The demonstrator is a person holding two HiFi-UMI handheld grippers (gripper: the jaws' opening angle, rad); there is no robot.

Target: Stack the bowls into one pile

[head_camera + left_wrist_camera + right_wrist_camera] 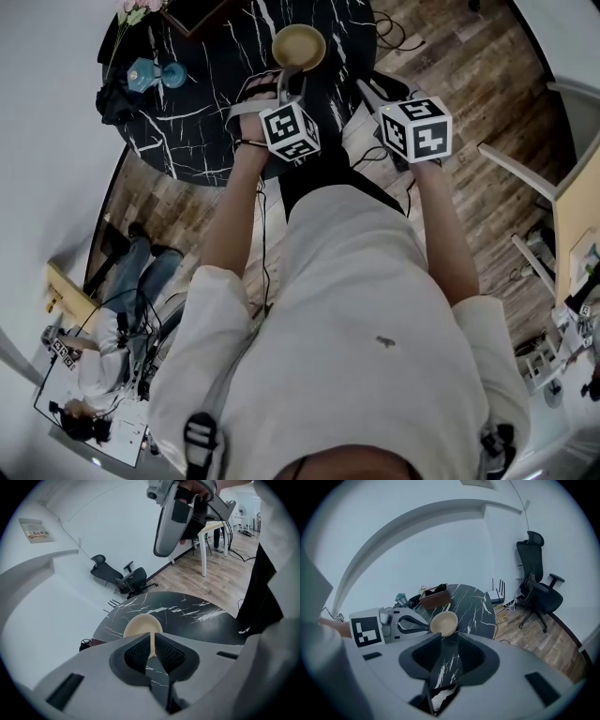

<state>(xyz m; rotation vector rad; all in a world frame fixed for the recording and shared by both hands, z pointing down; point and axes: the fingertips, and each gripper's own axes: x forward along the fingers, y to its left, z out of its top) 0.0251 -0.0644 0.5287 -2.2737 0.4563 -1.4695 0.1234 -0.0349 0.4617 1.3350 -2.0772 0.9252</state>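
Note:
A tan bowl [298, 47] stands on the round black marble table [216, 141], near its far edge. My left gripper [289, 77] reaches it from the near side. In the left gripper view the bowl [142, 624] has its near rim running down between the two pads, and the left gripper [153, 648] is shut on that rim. From the right gripper view the bowl [444, 623] shows a second edge under its rim, perhaps another bowl nested in it. My right gripper [449, 656] stands open over the table's near right edge [367, 92], short of the bowl, with nothing between its fingers.
A brown open box [435, 596] sits at the back of the table, with a small blue lantern [150, 73] and flowers [136, 11] to its left. A black office chair [539, 583] stands on the wood floor to the right. A seated person [103, 366] is behind me.

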